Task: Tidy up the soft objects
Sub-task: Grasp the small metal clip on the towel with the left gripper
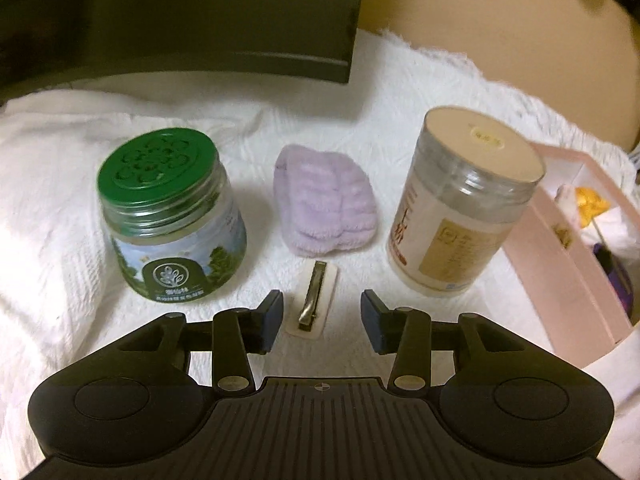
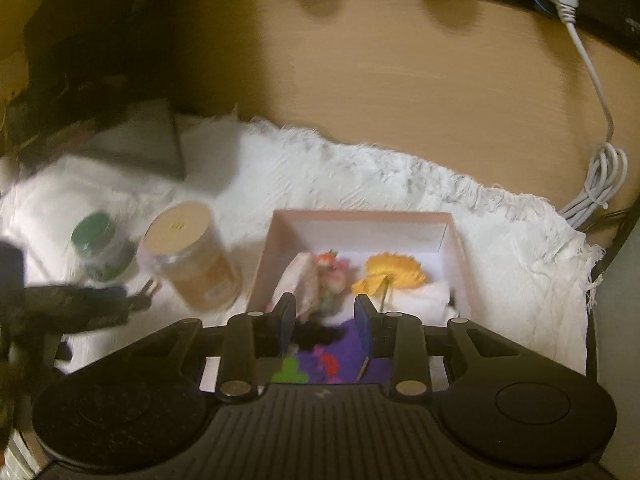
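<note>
Left gripper [image 1: 320, 320]: fingers partly open, nothing held. A hair clip [image 1: 311, 298] lies on the white towel [image 1: 60, 184] between the fingertips, not touched by either pad. Just beyond the clip sits a folded lilac cloth [image 1: 326, 200], flat on the towel, between a green-lidded jar [image 1: 170, 220] on its left and a taller clear jar [image 1: 464, 208] on its right. Both jars upright.

Pink box [image 1: 568, 264] at the right edge of the towel, open top, just beside the clear jar.

Right gripper [image 2: 326, 324]: fingers a narrow gap apart, hovering over the near end of the box [image 2: 360, 216]. No pad presses on anything visible. Inside the box: a yellow leaf-shaped piece [image 2: 394, 274], a small multicoloured item [image 2: 330, 276], white cloth [image 2: 420, 298], purple fabric [image 2: 352, 356] nearest the camera.

Towel lies on a wooden tabletop [image 2: 400, 80]. White cable [image 2: 600, 176] coiled at far right.
</note>
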### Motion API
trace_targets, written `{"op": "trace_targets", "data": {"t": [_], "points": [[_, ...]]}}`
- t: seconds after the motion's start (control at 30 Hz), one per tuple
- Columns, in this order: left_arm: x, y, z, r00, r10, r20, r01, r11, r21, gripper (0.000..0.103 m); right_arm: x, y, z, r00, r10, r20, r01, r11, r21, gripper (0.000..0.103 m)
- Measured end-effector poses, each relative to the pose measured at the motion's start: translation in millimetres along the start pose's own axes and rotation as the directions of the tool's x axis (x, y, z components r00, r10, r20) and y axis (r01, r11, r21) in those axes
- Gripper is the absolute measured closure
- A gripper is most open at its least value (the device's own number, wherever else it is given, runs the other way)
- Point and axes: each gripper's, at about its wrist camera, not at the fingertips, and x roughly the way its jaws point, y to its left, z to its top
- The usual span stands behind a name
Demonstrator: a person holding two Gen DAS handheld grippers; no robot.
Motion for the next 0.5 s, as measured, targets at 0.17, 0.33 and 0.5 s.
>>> {"op": "trace_targets", "data": {"t": [0.17,0.33,0.5], "points": [[10.4,-1.2,3.4,1.0,0.003,-0.016,-0.003,0.999,0.042,0.062,-8.8,7.2,-8.3,0.999,-0.033,0.001,0.033,0.999,-0.007,0.071],[12.4,-11.1,3.1,1.0,0.02,-0.012,-0.019,0.994,0.106,0.06,-17.5,6.9,-12.5,0.998,-0.057,0.008,0.057,0.998,0.014,0.071],[7.5,-6.5,0.5,1.0,0.0,-0.011,0.001,0.997,0.074,0.08,-22.8,11.2,-8.4,0.998,-0.056,0.02,0.056,0.998,-0.001,0.071]]}}
